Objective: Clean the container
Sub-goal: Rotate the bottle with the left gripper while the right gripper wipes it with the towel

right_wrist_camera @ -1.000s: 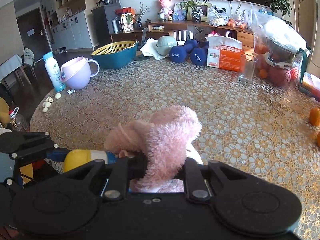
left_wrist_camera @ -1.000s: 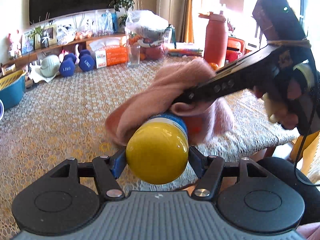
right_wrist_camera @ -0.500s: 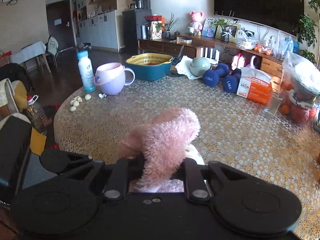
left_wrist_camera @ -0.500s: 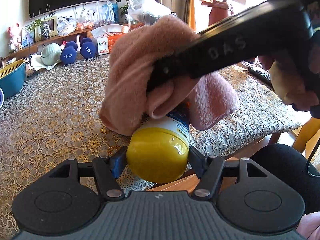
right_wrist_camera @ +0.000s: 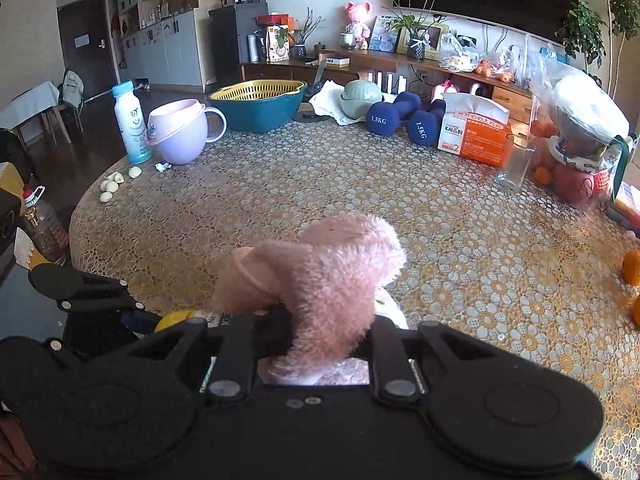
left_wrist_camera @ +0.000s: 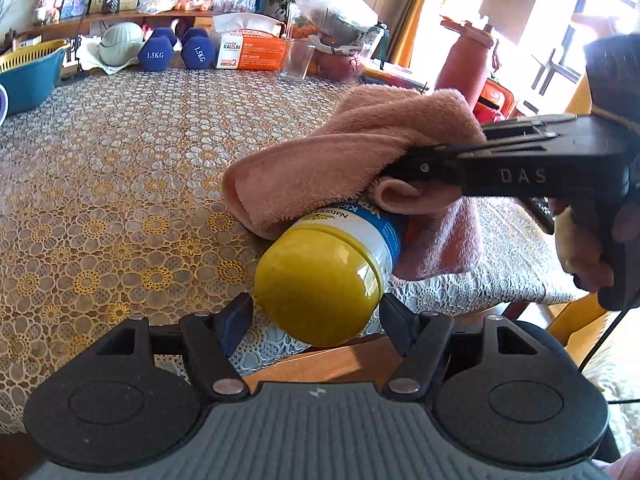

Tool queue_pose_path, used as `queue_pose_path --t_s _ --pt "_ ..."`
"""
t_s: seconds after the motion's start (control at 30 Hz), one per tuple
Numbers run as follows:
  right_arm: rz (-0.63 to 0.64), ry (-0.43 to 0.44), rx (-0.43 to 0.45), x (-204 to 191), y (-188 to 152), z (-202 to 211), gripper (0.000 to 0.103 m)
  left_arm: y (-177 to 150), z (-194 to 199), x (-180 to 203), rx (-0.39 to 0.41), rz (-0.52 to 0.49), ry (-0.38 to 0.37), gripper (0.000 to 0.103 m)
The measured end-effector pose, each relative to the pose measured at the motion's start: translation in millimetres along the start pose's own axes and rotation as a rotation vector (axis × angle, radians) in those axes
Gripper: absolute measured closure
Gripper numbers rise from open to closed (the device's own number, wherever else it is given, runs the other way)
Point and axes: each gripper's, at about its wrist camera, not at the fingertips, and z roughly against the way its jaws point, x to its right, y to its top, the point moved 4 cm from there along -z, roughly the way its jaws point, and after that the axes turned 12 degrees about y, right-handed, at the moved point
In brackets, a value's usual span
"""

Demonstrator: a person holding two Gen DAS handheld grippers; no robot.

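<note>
Two black hand-held grippers are at work; the left gripper point(left_wrist_camera: 316, 320) is clamped on the yellow domed lid of a white-and-blue plastic supplement container point(left_wrist_camera: 340, 264), held on its side over the near edge of the lace-covered round table point(left_wrist_camera: 120, 184); the right gripper point(right_wrist_camera: 316, 336) pinches a fluffy pink cloth point(left_wrist_camera: 352, 164), which drapes over the container's labelled body toward one o'clock from the lid; the wiping step looks to be in hand; next, I'd judge, the cloth must rub along the barrel while the left grip turns it; a clear drinking glass point(left_wrist_camera: 296, 60) stands well apart at twelve o'clock.
</note>
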Motion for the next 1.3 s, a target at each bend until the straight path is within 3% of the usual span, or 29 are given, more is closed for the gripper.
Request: queue_pose_path --t_s 0.23,0.53,0.7,0.83,0.93,1.03,1.3 --pt "-0.049 -0.020 0.037 5.6 -15.6 16.3 0.085 12.7 -3.0 -9.4 -0.004 0.111 -0.092 0.031" --pt "-0.106 -0.104 0.065 18.4 -30.2 35.7 0.087 10.7 -0.8 4.7 0.044 0.031 -0.021 0.031" --pt "-0.037 -0.063 0.148 -2.9 -3.9 54.2 0.088 16.9 9.7 17.6 0.113 -0.045 0.029 0.031" --pt "0.036 0.029 0.185 -29.9 16.3 55.2 0.088 21.9 14.3 32.7 0.151 -0.116 0.057 0.031" --pt "0.078 0.086 0.163 -47.4 23.0 42.6 0.088 21.9 16.1 42.4 0.170 -0.158 0.066 0.031" --pt "0.133 0.069 0.113 -56.1 21.0 24.5 0.088 20.6 18.0 46.2 0.178 -0.174 0.050 0.032" --pt "0.014 -0.040 0.050 -3.4 3.7 3.0 0.088 20.6 16.1 44.7 0.183 -0.172 0.043 0.032"
